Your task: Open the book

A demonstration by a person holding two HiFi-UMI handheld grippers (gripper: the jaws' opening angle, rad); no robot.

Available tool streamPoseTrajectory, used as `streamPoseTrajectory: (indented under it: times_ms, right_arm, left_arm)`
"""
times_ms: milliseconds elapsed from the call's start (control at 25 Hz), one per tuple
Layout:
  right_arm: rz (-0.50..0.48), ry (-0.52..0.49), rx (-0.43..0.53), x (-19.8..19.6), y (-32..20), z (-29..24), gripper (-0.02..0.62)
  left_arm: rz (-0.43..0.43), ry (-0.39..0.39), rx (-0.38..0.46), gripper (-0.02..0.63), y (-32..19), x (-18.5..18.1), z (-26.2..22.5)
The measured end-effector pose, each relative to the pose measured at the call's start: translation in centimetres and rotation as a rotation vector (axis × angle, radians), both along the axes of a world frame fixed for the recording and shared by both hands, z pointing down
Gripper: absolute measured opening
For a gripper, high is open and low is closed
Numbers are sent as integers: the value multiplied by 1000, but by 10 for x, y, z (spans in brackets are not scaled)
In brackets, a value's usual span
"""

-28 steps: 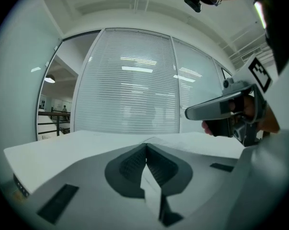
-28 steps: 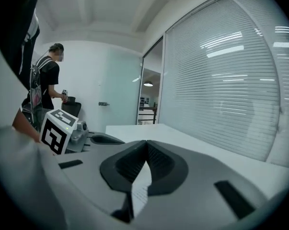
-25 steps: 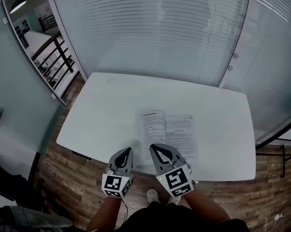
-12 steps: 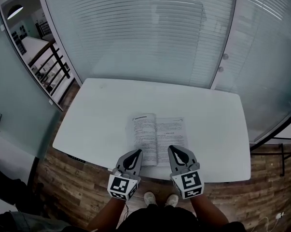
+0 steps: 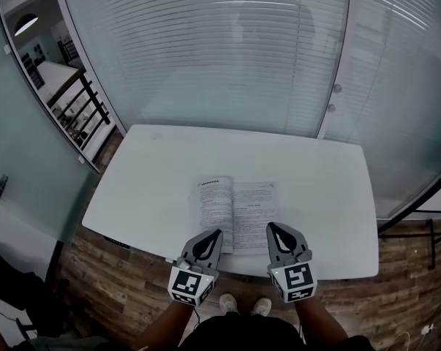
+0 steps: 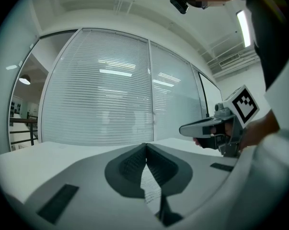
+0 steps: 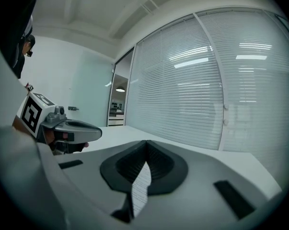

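Nearest, at the bottom of the head view: left forearm [image 5: 161, 327] and right forearm [image 5: 319, 324] stretched forward side by side, each ended in a marker cube [image 5: 191, 285]. Ahead of them, the left tongs [image 5: 215, 234] angled slightly inward, tips over the near part of the left page of the book [image 5: 238, 203]. The right tongs [image 5: 273, 227] pointed almost straight ahead, tips over the book's near right corner. Both carried close to level at the front edge of the white table [image 5: 154, 174]. Contact with the paper could not be told from above.

Seen only in the left tongs' own view: ribbed pads [image 6: 134, 162] met tip to tip, nothing pinched, a sliver of printed page glimpsed through the slot below the tips. Much the same in the right tongs' view: pads pressed together, empty, a strip of print in the slot. Also only there: the opposite tongs in side profile, and a ceiling light [image 6: 243, 25] overhead.

Seen whole only from the head: the book, laid open and flat with two printed pages up, near the table's front edge and about midway across. Below the edge, shoes [image 5: 231, 303] on a wood floor [image 5: 110, 284]. Farther back, a wall of white blinds [image 5: 227, 50] behind glass. At far left, a black railing [image 5: 85, 101].
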State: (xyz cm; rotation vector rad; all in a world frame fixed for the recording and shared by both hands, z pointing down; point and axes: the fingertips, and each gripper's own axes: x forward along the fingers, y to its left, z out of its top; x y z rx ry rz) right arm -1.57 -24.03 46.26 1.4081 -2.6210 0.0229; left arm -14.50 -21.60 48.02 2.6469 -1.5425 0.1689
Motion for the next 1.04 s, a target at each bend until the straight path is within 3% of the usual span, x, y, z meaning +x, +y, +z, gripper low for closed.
streamPoseTrajectory:
  times_ms: [480,1040]
  right_arm:
    - [-59,4,18,-1,-1,0,5]
    - [-59,23,17,5,0,4,5]
  left_arm:
    - [-26,-11,46,12,-4,4,-8]
    - [-26,-19,12,12,-5,11,0]
